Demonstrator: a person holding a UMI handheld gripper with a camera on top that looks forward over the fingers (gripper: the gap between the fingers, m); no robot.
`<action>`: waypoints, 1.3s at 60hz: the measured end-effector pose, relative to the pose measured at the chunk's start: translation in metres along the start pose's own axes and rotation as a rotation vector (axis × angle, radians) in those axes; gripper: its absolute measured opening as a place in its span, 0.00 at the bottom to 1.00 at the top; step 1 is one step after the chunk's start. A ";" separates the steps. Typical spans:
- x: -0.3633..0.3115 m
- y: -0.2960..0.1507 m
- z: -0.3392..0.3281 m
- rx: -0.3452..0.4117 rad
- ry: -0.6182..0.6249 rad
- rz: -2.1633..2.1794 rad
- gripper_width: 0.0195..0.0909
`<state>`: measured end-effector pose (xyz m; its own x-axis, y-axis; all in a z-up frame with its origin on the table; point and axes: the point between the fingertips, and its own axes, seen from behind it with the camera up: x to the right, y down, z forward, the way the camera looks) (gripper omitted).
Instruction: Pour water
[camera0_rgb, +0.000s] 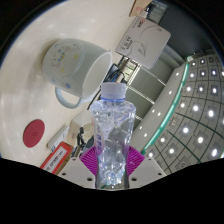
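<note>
1. Far left, on the pale counter (30, 40): a red round disc (36, 131), flat; just right of it and nearer the fingers, an orange-red flat item (58, 153), identity unclear; neither is part of the pour.
2. Left of centre: a white mug (75, 68) with faint lettering on its side, handle toward the near side; in this view the mouth faces right, toward the bottle's top; inside not visible, so fill level cannot be read.
3. Centre: a clear plastic water bottle (114, 135), ribbed, white cap (114, 91) on; the bottle runs from between the fingers out ahead, cap end close beside the mug's rim.
4. Hand-held gripper (113, 168): both purple pads (92, 158) press the bottle's lower body; clenched on the bottle, which looks carried rather than resting.
5. Right of centre, beyond the bottle: a white card or box (141, 40) with dark markings; unreadable.
6. Far right: a dark gridded panel (188, 105) with bright dots; purpose unclear.
7. Risks, as judgement: cap appears still on, so tipping yields nothing until it is off; thin walls may buckle under the squeeze and water surge once open; a low grip leaves the neck free to swing, so the stream may miss the rim; knocking the mug could shift it.
</note>
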<state>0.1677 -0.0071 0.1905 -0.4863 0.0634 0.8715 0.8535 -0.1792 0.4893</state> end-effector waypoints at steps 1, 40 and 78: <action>0.000 0.000 0.000 0.001 0.000 0.002 0.18; -0.010 0.018 -0.036 0.112 -0.395 1.342 0.19; -0.117 -0.010 -0.028 0.170 -0.629 1.938 0.26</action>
<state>0.2104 -0.0403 0.0828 0.9778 0.2088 0.0179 0.0904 -0.3432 -0.9349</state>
